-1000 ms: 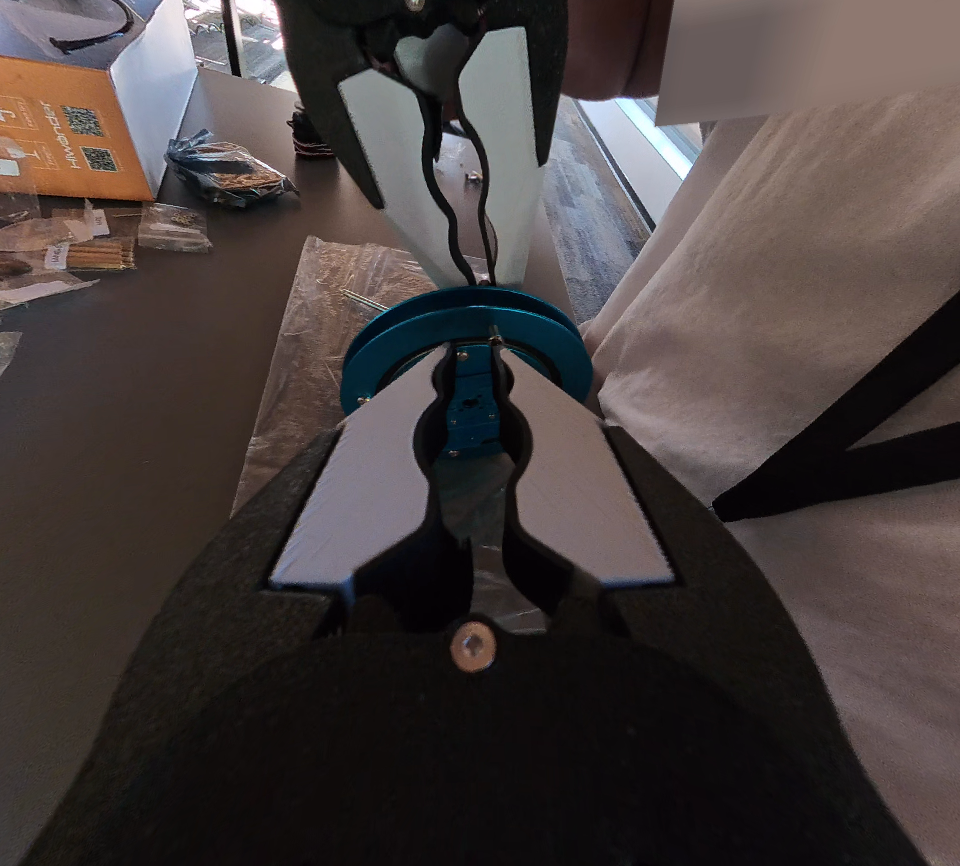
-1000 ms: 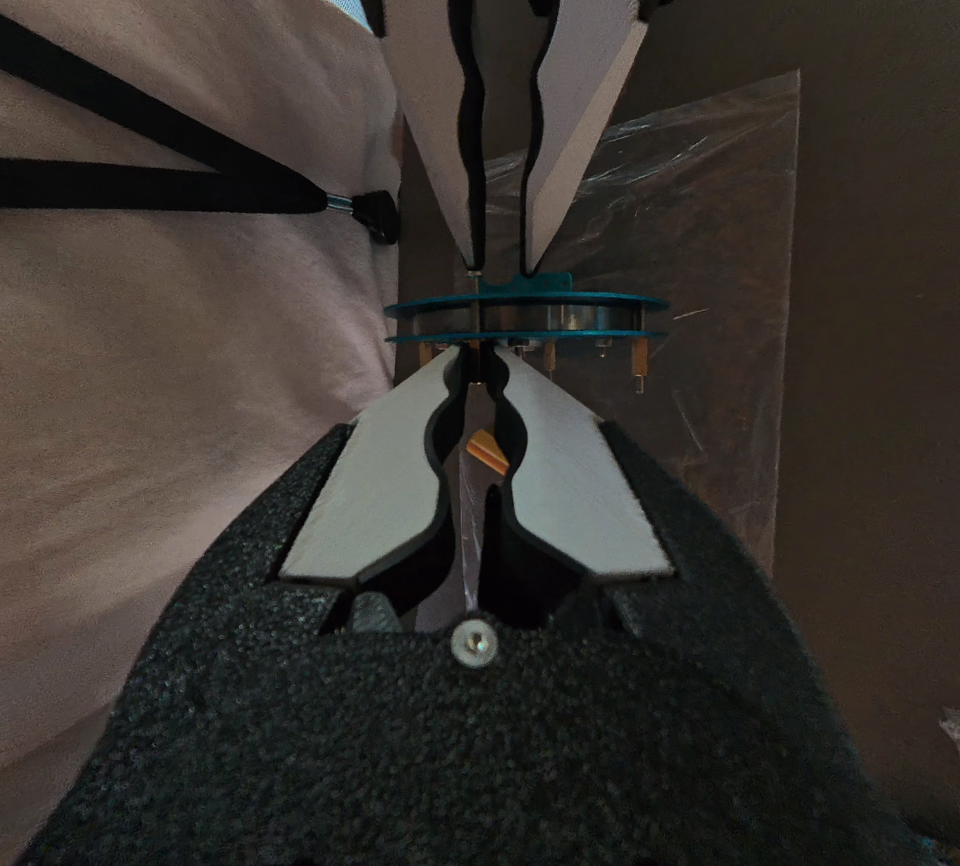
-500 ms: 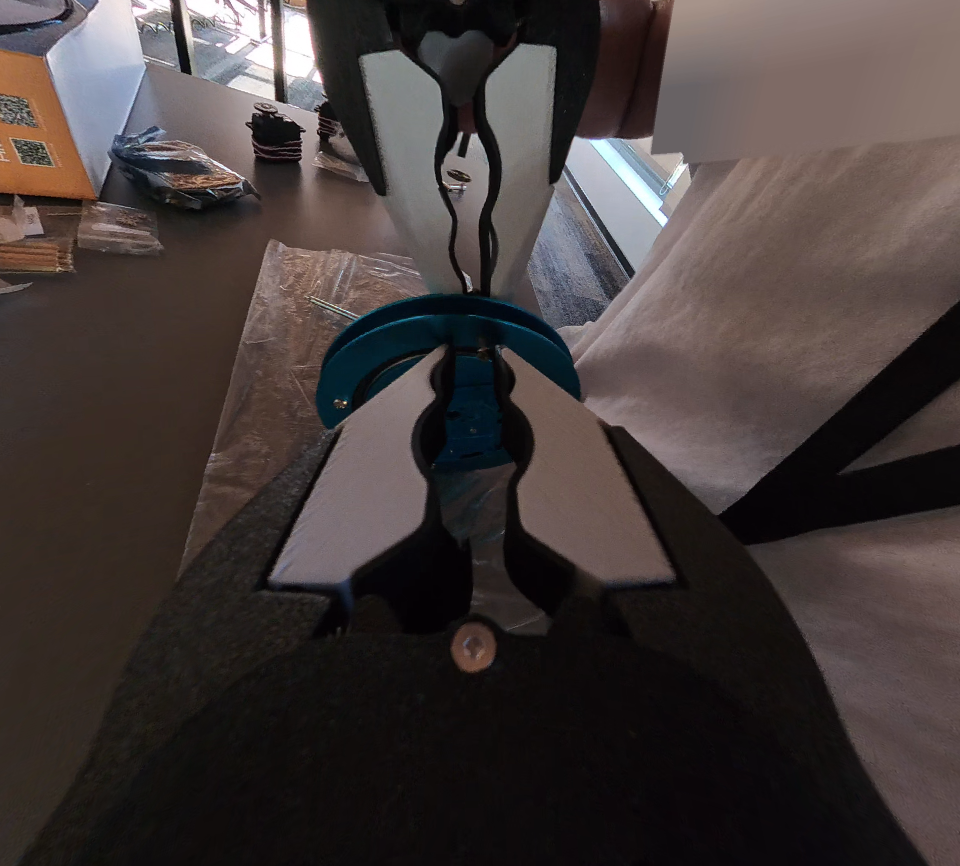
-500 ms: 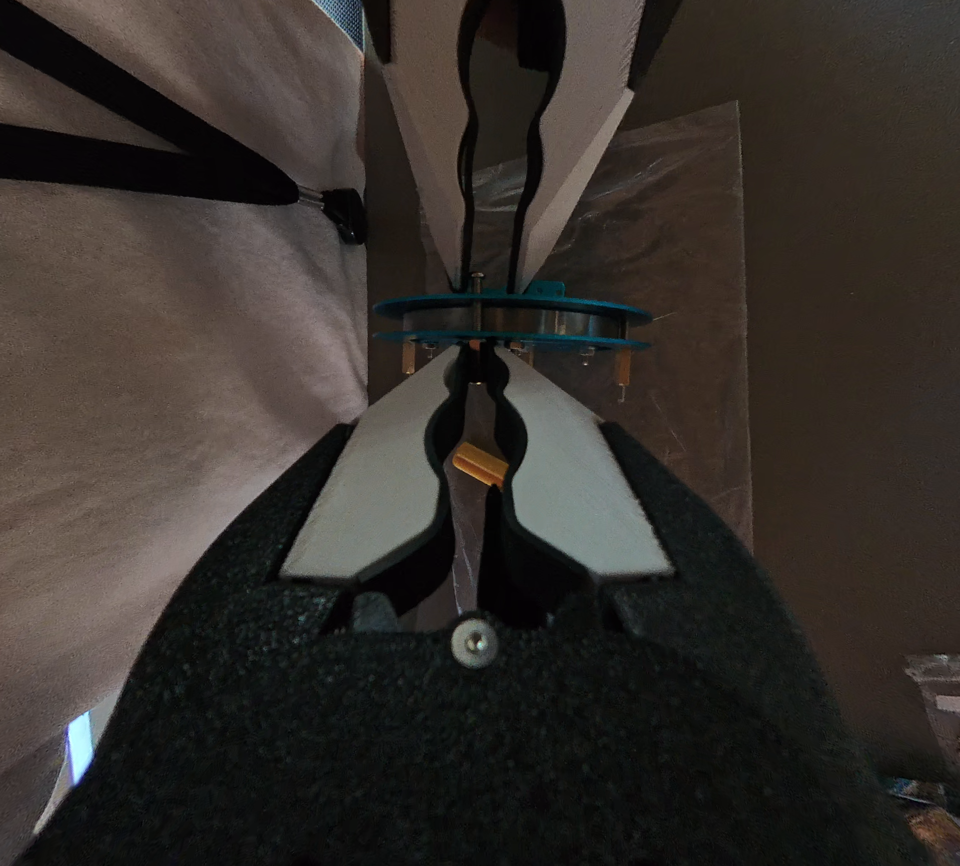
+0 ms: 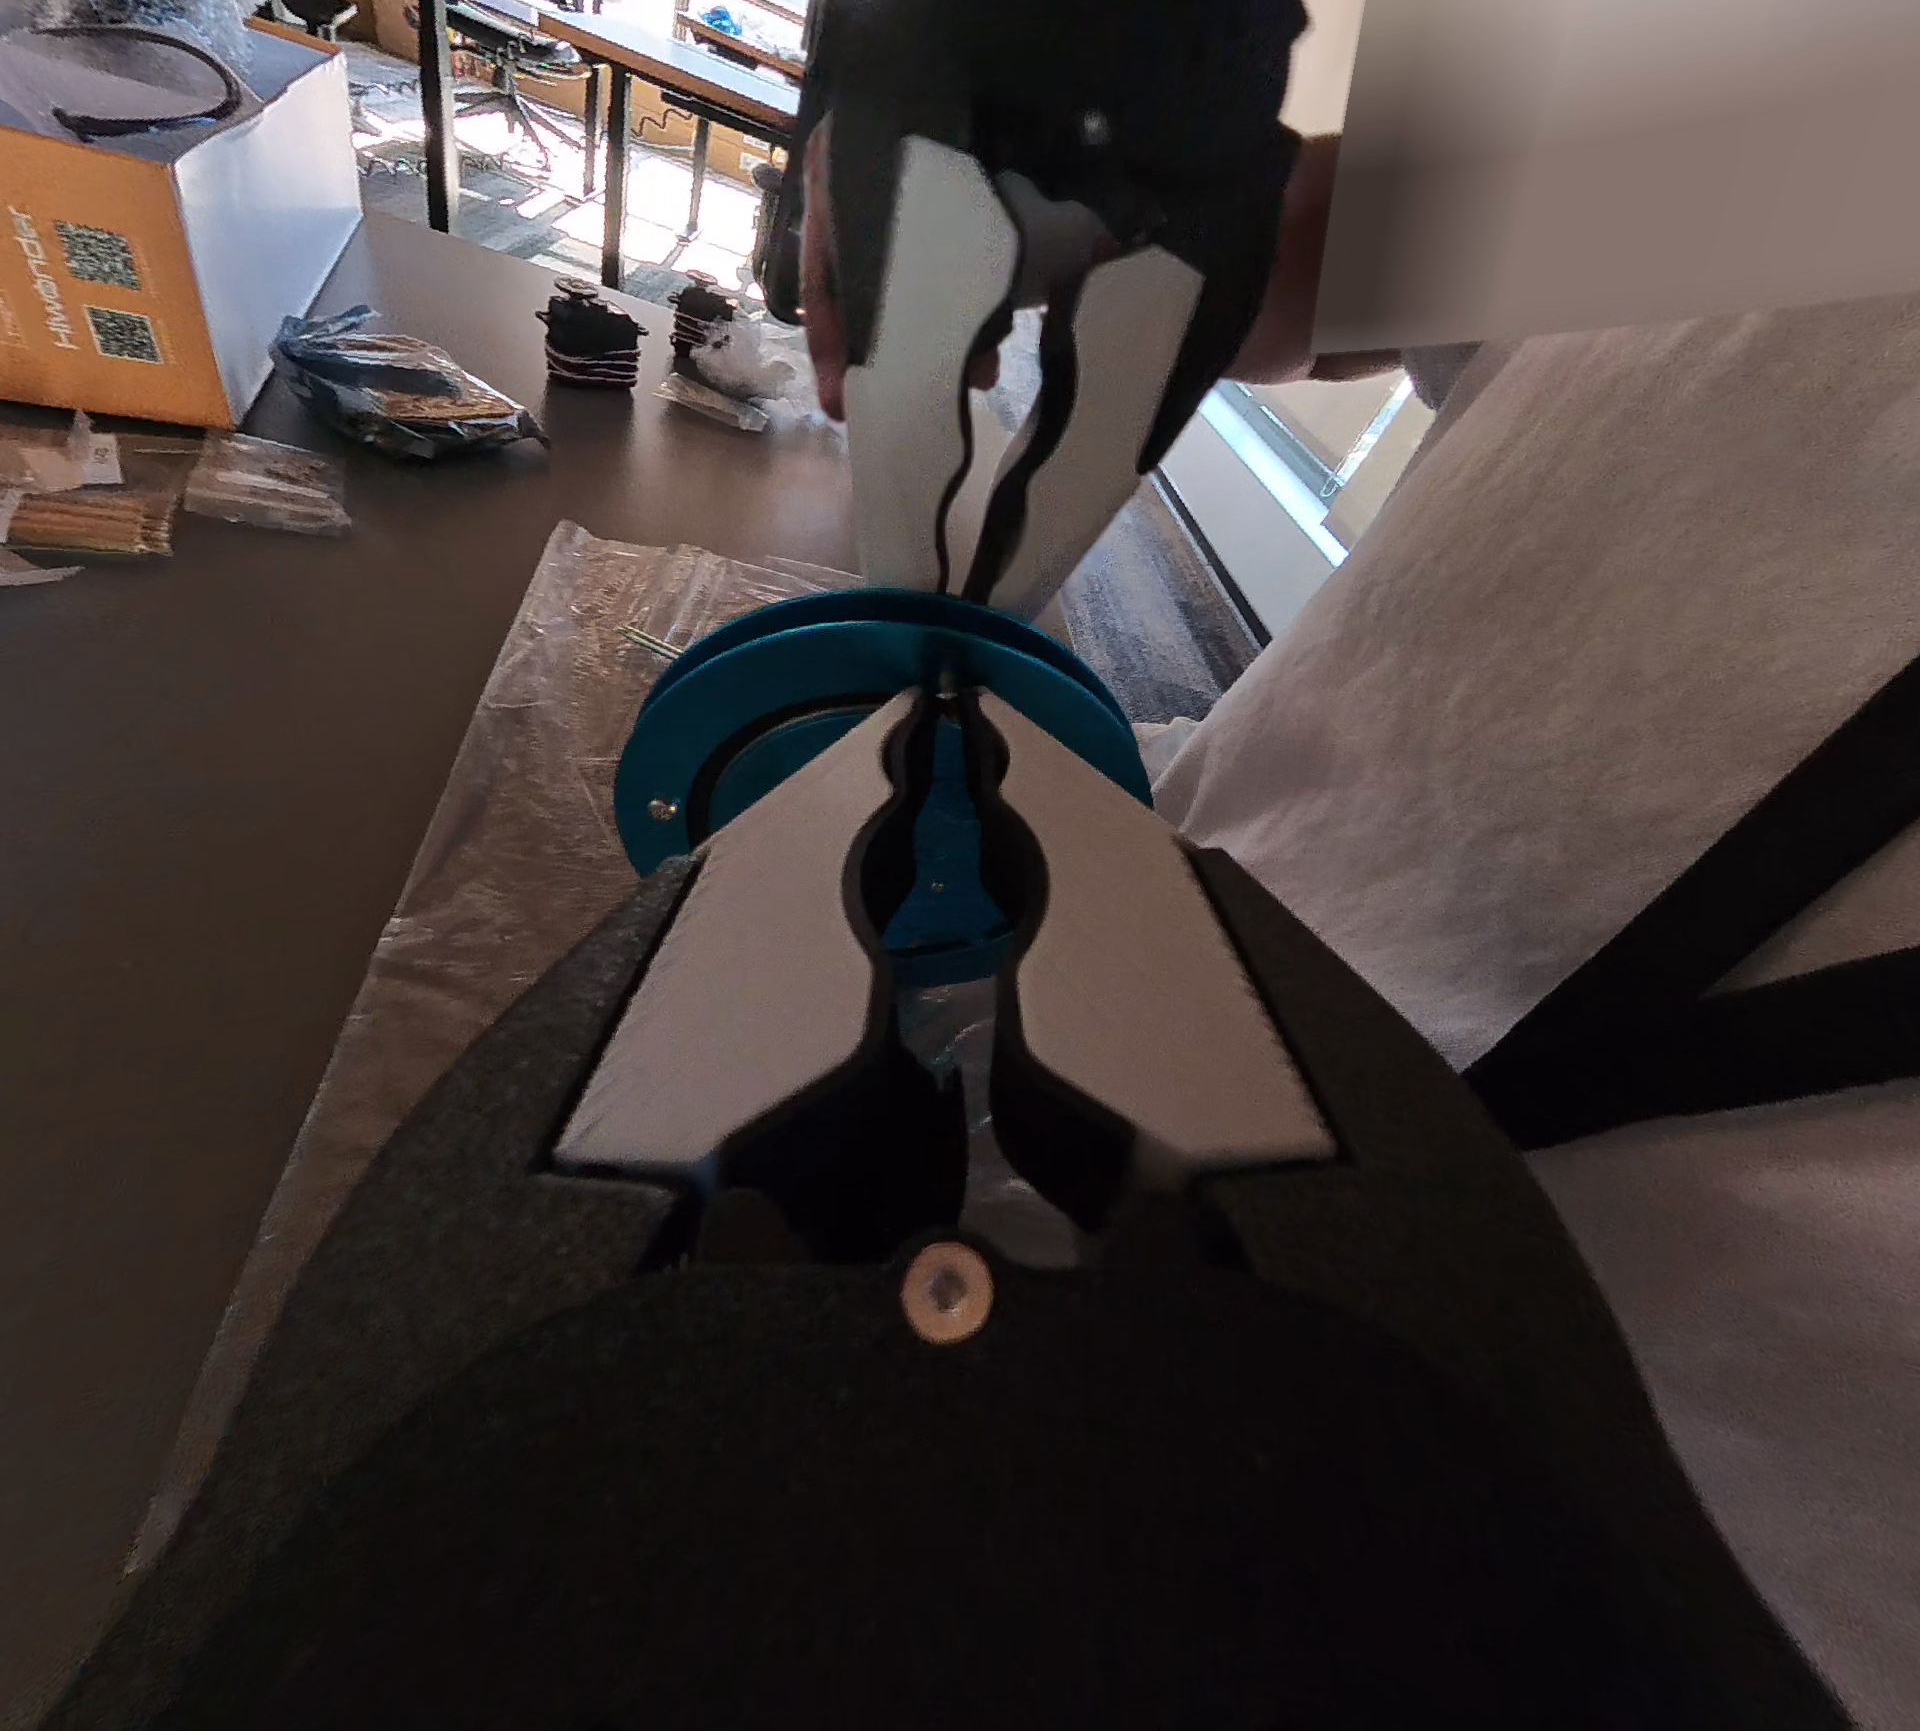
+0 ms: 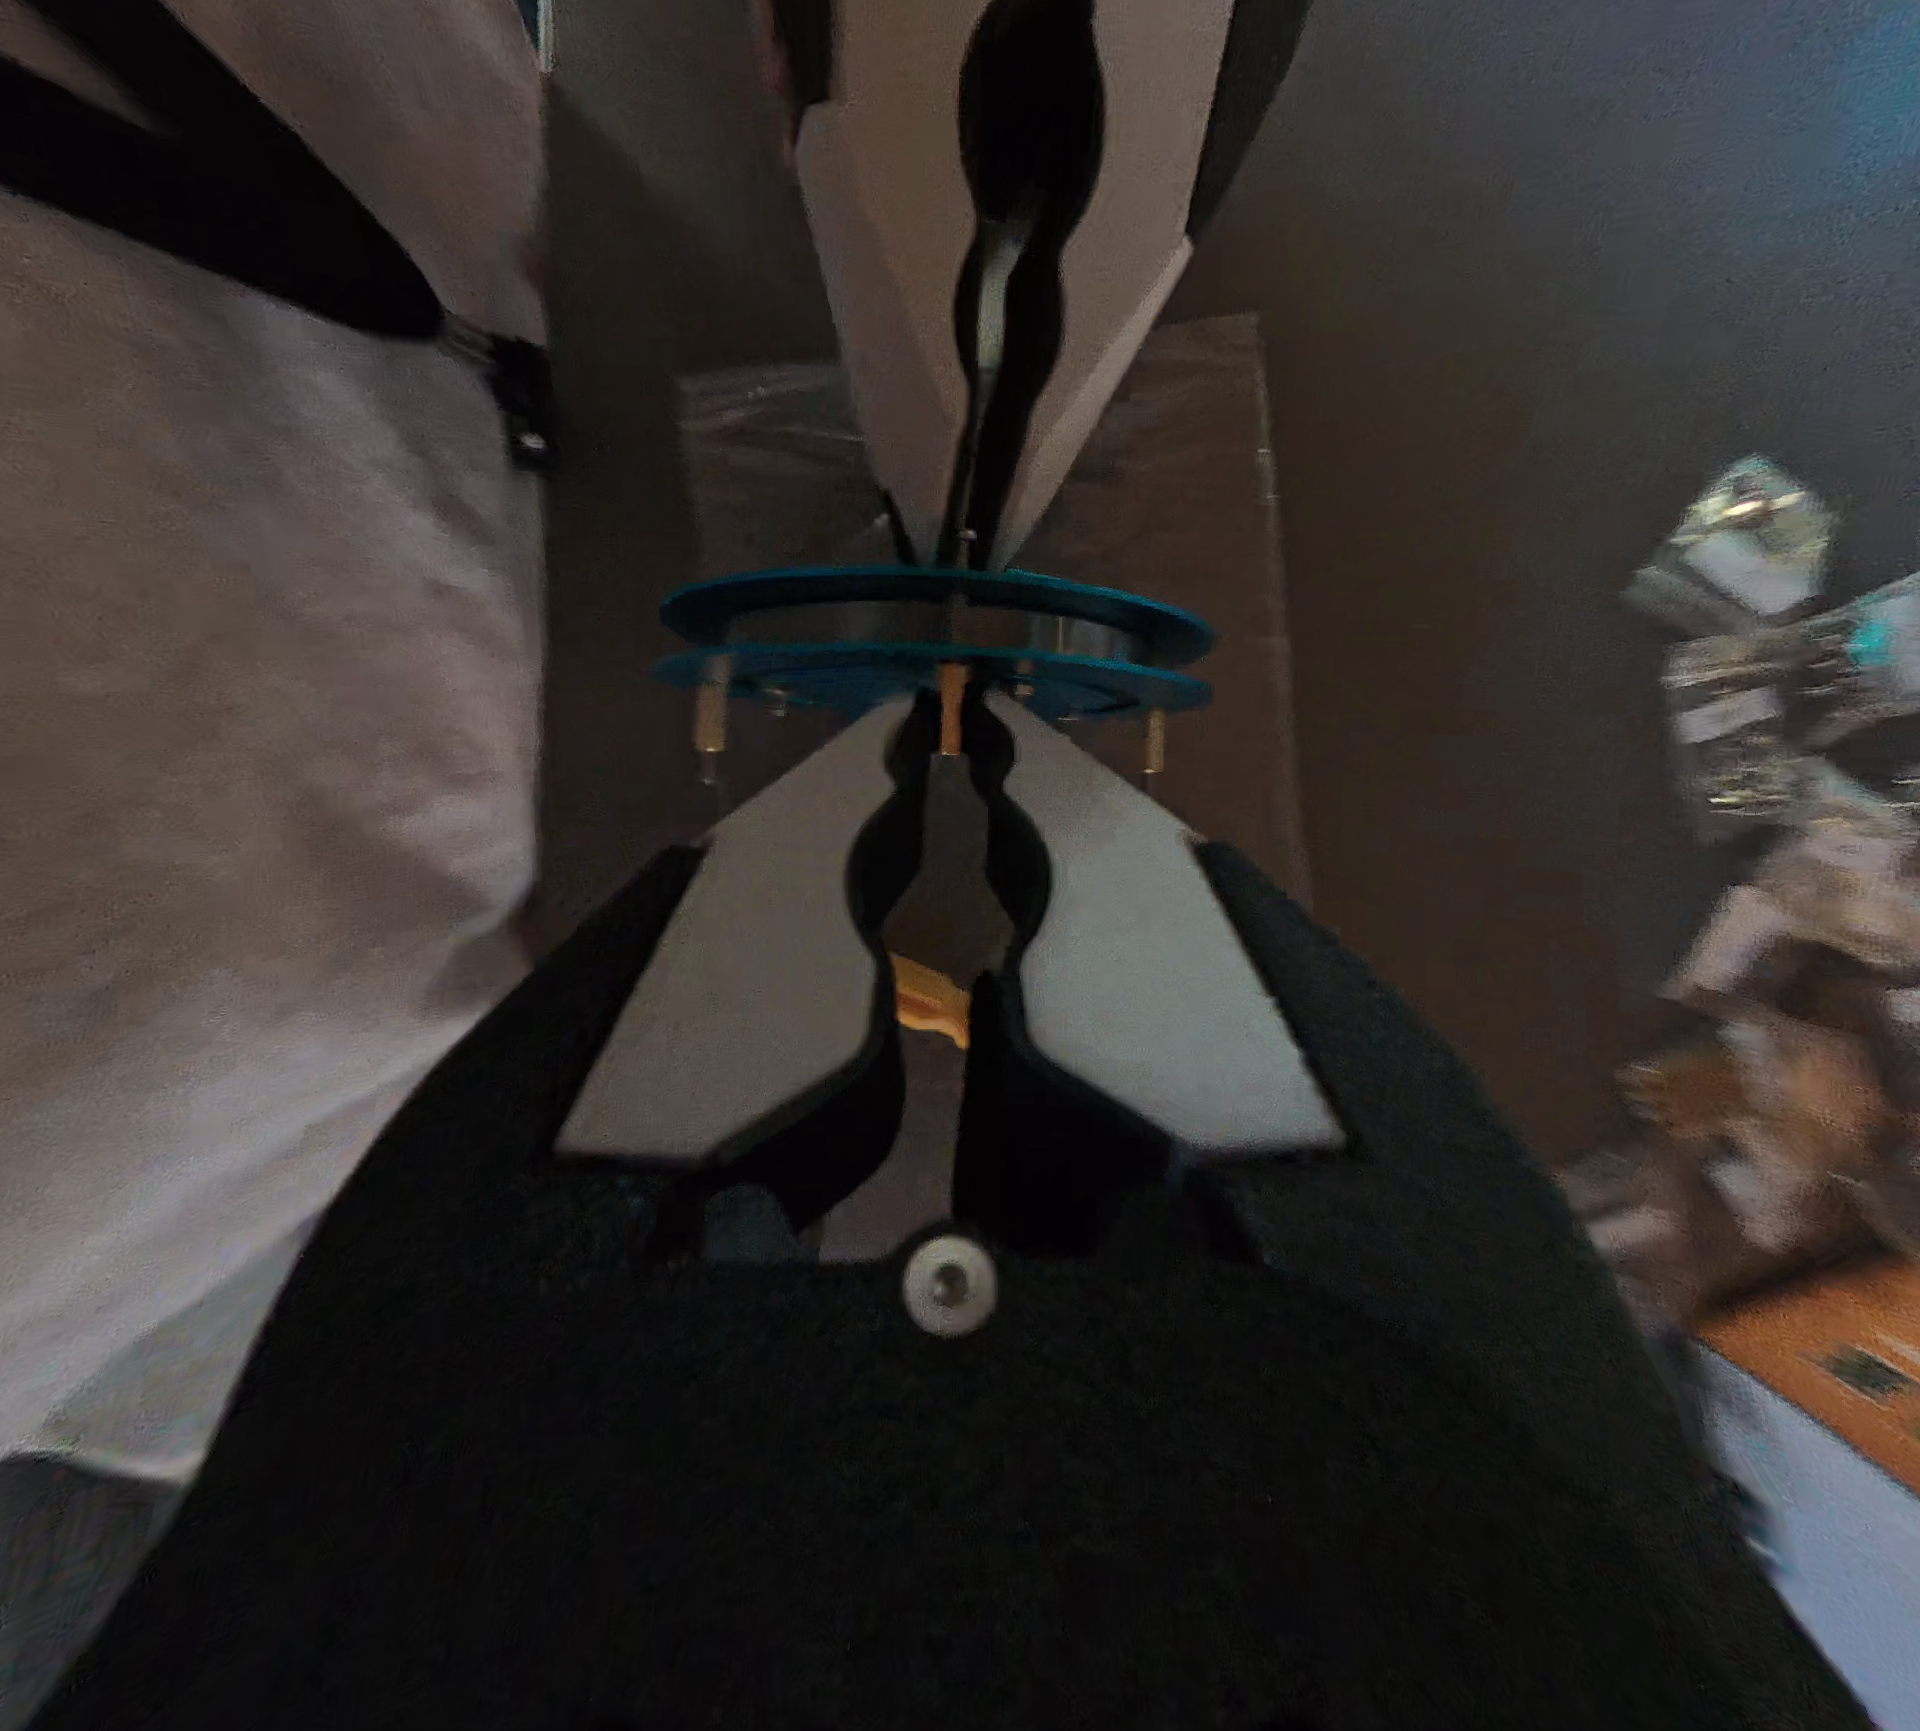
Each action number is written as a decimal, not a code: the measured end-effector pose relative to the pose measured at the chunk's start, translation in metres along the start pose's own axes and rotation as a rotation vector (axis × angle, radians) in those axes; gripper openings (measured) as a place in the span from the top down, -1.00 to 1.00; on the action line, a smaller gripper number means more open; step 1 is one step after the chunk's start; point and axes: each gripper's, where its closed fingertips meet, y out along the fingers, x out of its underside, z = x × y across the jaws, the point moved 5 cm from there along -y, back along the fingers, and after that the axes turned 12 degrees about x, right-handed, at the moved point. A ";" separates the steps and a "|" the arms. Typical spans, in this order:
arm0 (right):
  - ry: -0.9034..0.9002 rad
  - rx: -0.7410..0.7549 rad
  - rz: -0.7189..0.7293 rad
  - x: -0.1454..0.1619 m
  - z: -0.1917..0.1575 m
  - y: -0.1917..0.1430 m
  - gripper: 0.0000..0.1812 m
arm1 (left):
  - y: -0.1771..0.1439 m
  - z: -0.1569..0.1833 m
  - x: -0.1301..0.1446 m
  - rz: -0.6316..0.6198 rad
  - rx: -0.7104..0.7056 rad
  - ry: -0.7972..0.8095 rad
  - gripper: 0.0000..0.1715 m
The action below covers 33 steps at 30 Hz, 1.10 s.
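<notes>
A blue disc assembly [image 5: 831,684], two blue discs with a silver ring between them and brass standoffs below, is held between both grippers over a clear plastic bag [image 5: 520,798]. My left gripper [image 5: 945,694] is shut on a small screw [image 6: 966,536] at the top disc's edge. My right gripper [image 6: 951,731] is shut on a brass standoff [image 6: 948,713] under the lower disc [image 6: 831,673]. The right gripper [image 5: 971,585] also shows in the left wrist view, reaching in from the far side. The left gripper [image 6: 966,538] comes from above in the right wrist view.
An orange and white box [image 5: 156,247], bags of small parts [image 5: 405,403] and two black servos [image 5: 592,341] lie on the dark table [image 5: 208,798] at far left. A person's white shirt with black straps [image 5: 1558,746] is close on the right. Blurred packets [image 6: 1766,746] show at right. Left and right tips are no more than a few centimetres apart.
The right gripper has swung and tilted around the assembly, and its view is now blurred. A brass standoff now sits between its fingertips. The left gripper keeps its hold.
</notes>
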 end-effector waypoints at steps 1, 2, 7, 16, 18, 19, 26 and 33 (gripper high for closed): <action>-0.047 0.060 -0.004 0.000 0.000 0.000 0.96 | 0.000 0.000 0.000 -0.003 -0.009 0.007 0.97; -0.077 0.111 -0.016 0.000 0.000 0.000 0.96 | 0.000 0.000 0.000 -0.001 -0.015 0.003 0.97; -0.116 0.098 -0.093 -0.003 -0.005 -0.001 0.97 | 0.003 0.005 0.001 -0.025 -0.026 0.058 0.99; 0.553 -0.703 -0.173 0.004 0.003 0.007 0.96 | 0.005 0.010 0.002 -0.070 -0.061 0.179 0.98; 0.299 -0.411 -0.141 0.001 0.005 0.004 0.95 | 0.003 0.008 0.001 -0.072 -0.075 0.175 0.98; 0.178 -0.276 -0.128 -0.002 0.005 0.000 0.96 | 0.003 0.008 0.001 -0.073 -0.074 0.175 0.98; 0.141 -0.365 -0.222 -0.006 -0.003 0.000 0.98 | 0.006 0.015 0.003 -0.086 -0.048 0.219 0.99; 0.736 -1.000 -0.281 0.006 -0.007 0.008 0.95 | 0.011 0.020 0.005 -0.104 -0.034 0.243 0.99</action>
